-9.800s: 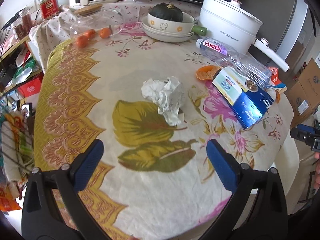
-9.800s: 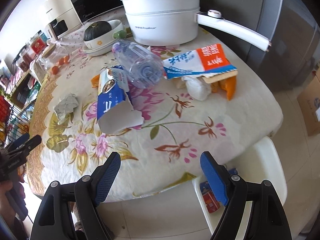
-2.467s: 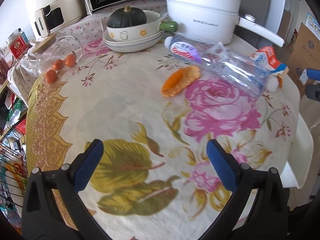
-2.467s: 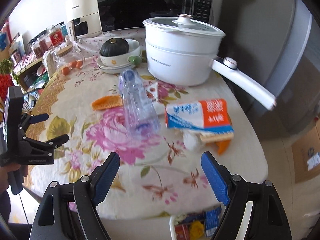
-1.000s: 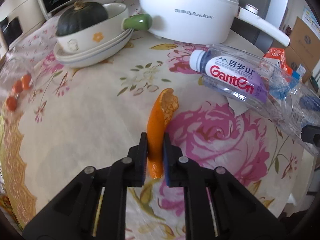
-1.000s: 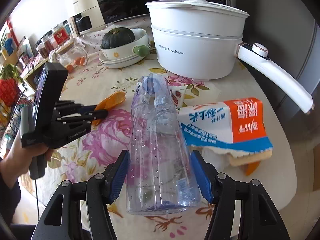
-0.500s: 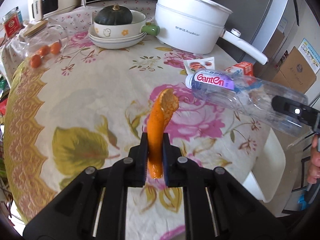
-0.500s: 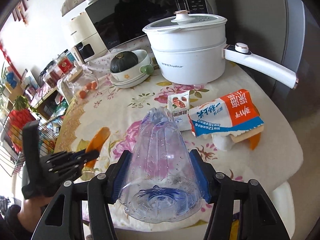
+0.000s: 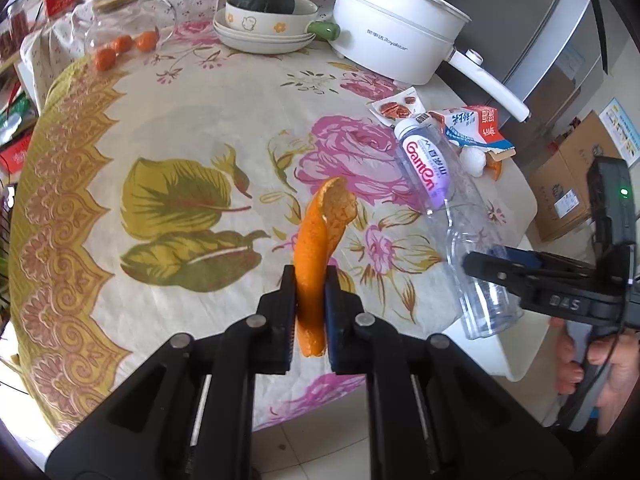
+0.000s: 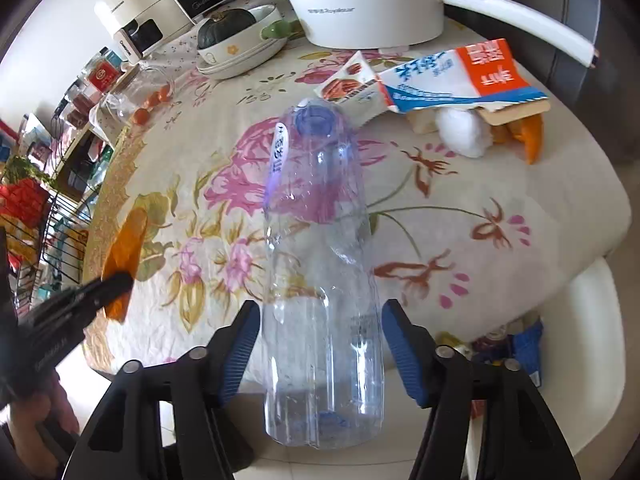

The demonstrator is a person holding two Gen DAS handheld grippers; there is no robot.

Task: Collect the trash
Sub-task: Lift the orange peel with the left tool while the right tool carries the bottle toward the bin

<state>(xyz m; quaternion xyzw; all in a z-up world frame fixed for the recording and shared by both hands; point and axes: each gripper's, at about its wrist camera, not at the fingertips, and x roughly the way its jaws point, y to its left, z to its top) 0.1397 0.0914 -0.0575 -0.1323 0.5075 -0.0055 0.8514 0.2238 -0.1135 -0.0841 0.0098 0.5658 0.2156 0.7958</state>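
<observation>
My left gripper point(image 9: 310, 280) is shut on a strip of orange peel point(image 9: 318, 248) and holds it upright above the near part of the table. My right gripper point(image 10: 320, 320) is shut on an empty clear plastic bottle point(image 10: 320, 260), its cap end pointing at the table; the bottle also shows in the left wrist view point(image 9: 452, 208). A torn milk carton point(image 10: 460, 76), a small snack packet point(image 10: 346, 84), a white tissue ball point(image 10: 460, 136) and more orange peel point(image 10: 534, 140) lie on the flowered tablecloth point(image 9: 180, 128).
A white electric pot point(image 9: 396, 36) with a long handle, a bowl holding a dark squash point(image 9: 264, 12) and a glass jar with small oranges point(image 9: 124, 32) stand at the back. A white bin point(image 10: 576, 360) with trash sits below the table's right edge.
Both grippers have drawn back toward the table's near right edge, carrying the peel and the bottle. The bottle now points down over the edge near the bin.
</observation>
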